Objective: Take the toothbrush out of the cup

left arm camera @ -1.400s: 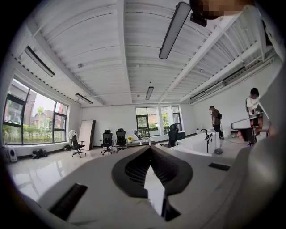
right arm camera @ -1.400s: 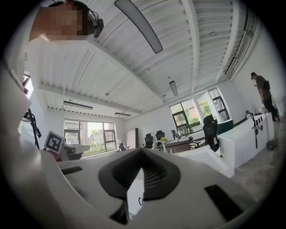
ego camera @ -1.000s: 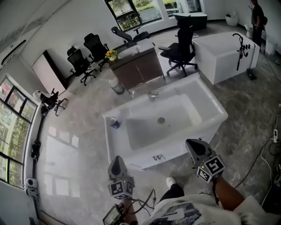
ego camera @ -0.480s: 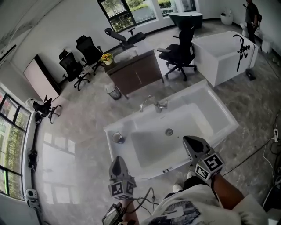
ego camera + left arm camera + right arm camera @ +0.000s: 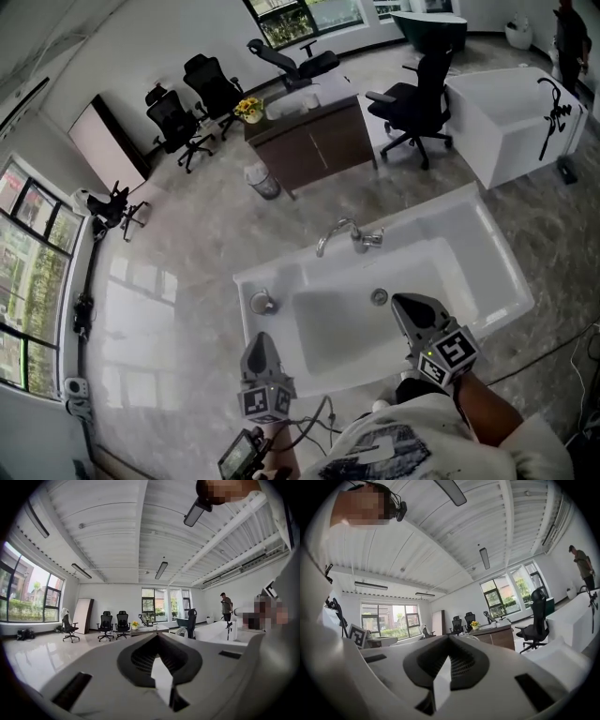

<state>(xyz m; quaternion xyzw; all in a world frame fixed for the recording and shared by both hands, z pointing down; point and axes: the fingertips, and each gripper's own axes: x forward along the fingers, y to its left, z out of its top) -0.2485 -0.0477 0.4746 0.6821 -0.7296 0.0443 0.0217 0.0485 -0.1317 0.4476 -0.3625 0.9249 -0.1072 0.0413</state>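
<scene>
At the sink's left rim, just beside the basin, stands the cup. The toothbrush is presumably inside it, though the cup shows too small in the head view to make a brush out. Over the last second the sink has slid lower and nearer in the head view, and the tap now sits close to the middle: the person has walked up to it. The left hand-held gripper hangs before the sink's near edge, below the cup and apart from it. The right hand-held gripper overlaps the basin's near right part. Each has its jaws pressed together with nothing between them, as its own view shows. So the approach looks nearly over and no grasp has begun. By my reading, the next step calls for spreading one pair of jaws and reaching for the cup, the left being the nearer.
</scene>
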